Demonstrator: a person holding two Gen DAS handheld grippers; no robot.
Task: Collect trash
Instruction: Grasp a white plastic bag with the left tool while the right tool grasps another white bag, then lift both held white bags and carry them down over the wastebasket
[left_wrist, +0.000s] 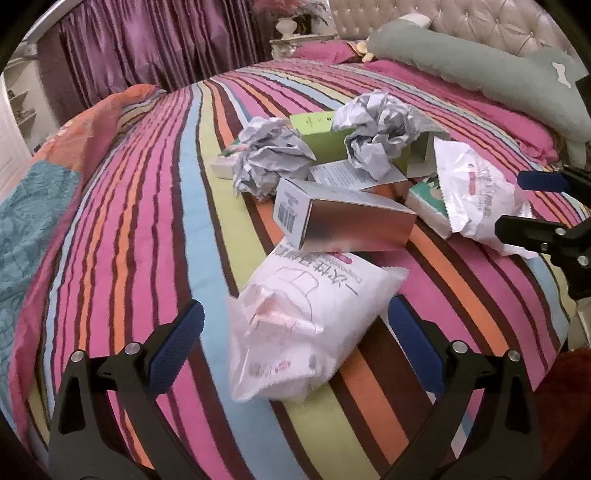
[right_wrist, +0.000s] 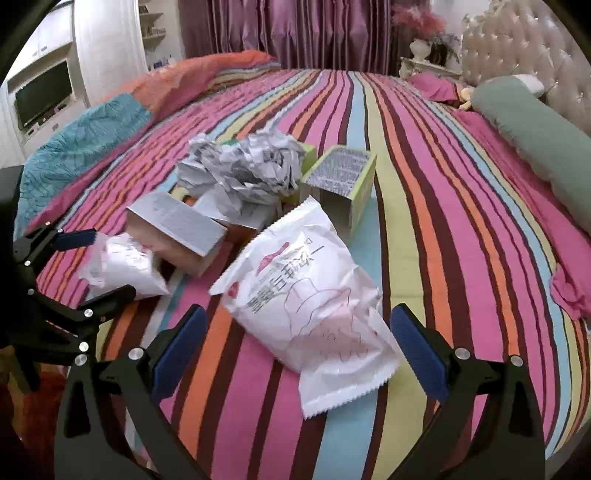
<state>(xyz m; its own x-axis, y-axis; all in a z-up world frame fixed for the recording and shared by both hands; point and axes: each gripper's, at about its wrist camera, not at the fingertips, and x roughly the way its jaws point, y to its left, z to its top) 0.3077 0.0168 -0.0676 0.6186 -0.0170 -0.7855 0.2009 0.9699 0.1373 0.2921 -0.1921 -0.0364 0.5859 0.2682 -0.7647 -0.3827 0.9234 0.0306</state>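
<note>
A pile of trash lies on the striped bedspread (left_wrist: 155, 206). In the left wrist view my left gripper (left_wrist: 295, 325) is open, its fingers either side of a white plastic wrapper (left_wrist: 306, 314). Behind it lie a silver box (left_wrist: 343, 218), two crumpled paper balls (left_wrist: 269, 155) (left_wrist: 380, 129) and a green box (left_wrist: 321, 133). In the right wrist view my right gripper (right_wrist: 299, 332) is open around a second white wrapper (right_wrist: 306, 295). The left gripper (right_wrist: 96, 266) shows there at the left, straddling the first wrapper (right_wrist: 125, 266). The right gripper (left_wrist: 524, 205) shows at the right edge of the left wrist view.
A long green bolster (right_wrist: 535, 125) lies along the tufted headboard (right_wrist: 517, 48). A folded orange and teal quilt (right_wrist: 110, 122) lies at the bed's far left. Purple curtains (right_wrist: 295, 29), a nightstand with a vase (right_wrist: 421, 55) and a TV (right_wrist: 40, 92) stand beyond the bed.
</note>
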